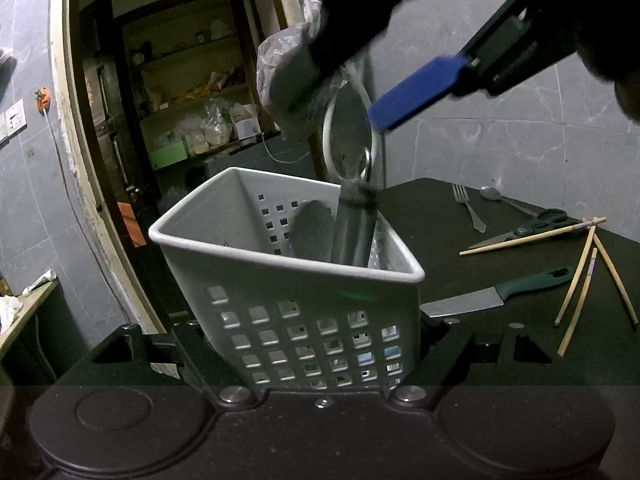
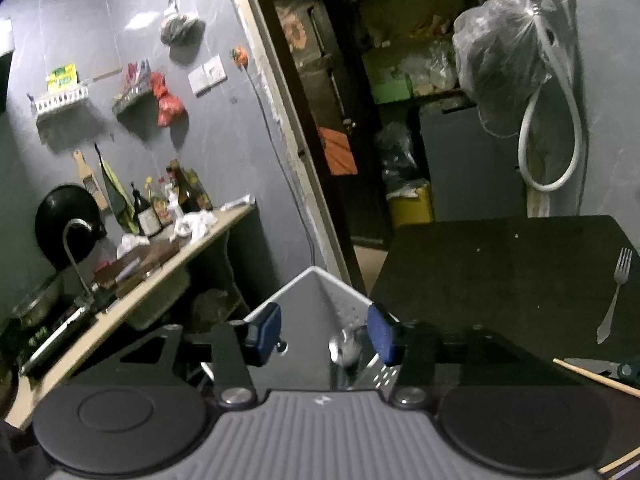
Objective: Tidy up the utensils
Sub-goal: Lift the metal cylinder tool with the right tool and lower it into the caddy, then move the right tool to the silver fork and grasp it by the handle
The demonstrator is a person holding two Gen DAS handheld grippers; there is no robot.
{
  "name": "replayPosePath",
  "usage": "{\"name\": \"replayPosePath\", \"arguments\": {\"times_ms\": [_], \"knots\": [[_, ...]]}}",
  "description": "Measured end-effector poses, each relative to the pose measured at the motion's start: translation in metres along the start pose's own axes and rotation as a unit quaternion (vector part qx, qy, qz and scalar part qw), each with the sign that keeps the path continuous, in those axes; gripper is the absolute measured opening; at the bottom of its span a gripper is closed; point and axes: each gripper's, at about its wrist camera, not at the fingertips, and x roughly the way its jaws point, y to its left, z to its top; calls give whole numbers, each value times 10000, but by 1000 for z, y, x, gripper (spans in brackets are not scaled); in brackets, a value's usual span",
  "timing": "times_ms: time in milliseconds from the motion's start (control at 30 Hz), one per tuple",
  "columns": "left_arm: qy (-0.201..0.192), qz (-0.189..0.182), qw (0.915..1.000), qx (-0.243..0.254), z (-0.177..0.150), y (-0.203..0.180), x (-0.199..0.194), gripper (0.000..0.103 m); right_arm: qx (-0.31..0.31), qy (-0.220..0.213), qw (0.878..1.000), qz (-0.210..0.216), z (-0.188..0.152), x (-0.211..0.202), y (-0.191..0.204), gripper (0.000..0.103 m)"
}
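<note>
Left wrist view: the white basket (image 1: 288, 280) hides the lower shaft of the metal utensil (image 1: 354, 216); its base is cut off behind the gripper body. Right wrist view: the utensil's handle end (image 2: 346, 348) is blurred.

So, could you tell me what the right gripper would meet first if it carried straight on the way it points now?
Most likely the steel utensil handle, which stands just ahead between the open fingers of the right gripper, inside the white basket. Past that comes the basket's far wall, though depth is hard to judge here.
</note>
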Motion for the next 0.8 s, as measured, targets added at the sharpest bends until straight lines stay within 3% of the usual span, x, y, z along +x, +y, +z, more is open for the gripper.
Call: {"name": "replayPosePath", "arguments": {"times_ms": [167,333,567,800], "knots": [[4,-1,10000,2,0,0,1,82,118,-396,9989,-224,7,-18,-17,89],[5,-2,10000,4,0,0,0,82,384,-466,9947,-835,8,-24,-52,101],[27,21,10000,30,-1,0,1,82,861,211,9776,-1909,-5,-3,-113,103],[86,77,9999,4,-2,0,0,82,1177,590,9609,-2438,-2,38,-187,103]]}}
